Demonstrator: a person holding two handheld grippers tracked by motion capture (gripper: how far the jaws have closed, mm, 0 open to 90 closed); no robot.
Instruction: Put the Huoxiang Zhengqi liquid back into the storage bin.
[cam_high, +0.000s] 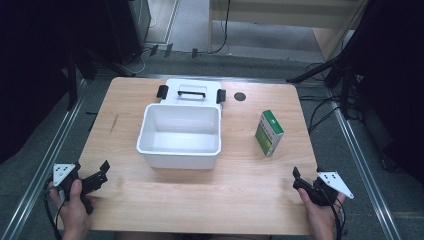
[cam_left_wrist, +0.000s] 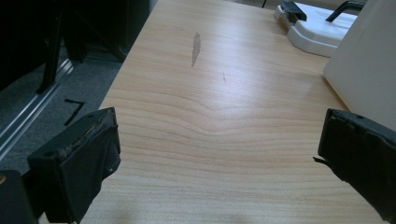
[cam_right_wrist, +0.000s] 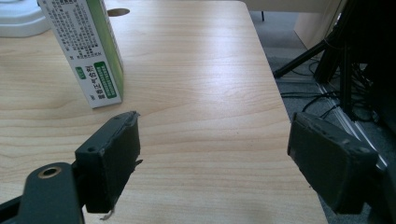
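A white open bin (cam_high: 180, 134) stands in the middle of the wooden table, its white lid (cam_high: 191, 91) with black latches lying just behind it. A green and white carton (cam_high: 268, 132) stands upright to the bin's right; it also appears at the upper left of the right gripper view (cam_right_wrist: 86, 51). My left gripper (cam_high: 102, 172) rests at the table's front left corner, jaws wide apart with nothing between them (cam_left_wrist: 219, 149). At the front right corner sits my right gripper (cam_high: 299, 179), also open and empty (cam_right_wrist: 215, 158). The bin's wall (cam_left_wrist: 369, 65) and the lid (cam_left_wrist: 317, 28) show in the left gripper view.
A round dark cable hole (cam_high: 240, 96) sits in the table behind the carton. Metal rails (cam_high: 47, 160) run along both sides of the table. Black tripod legs and cables (cam_high: 340, 85) stand at the back right, off the table's edge.
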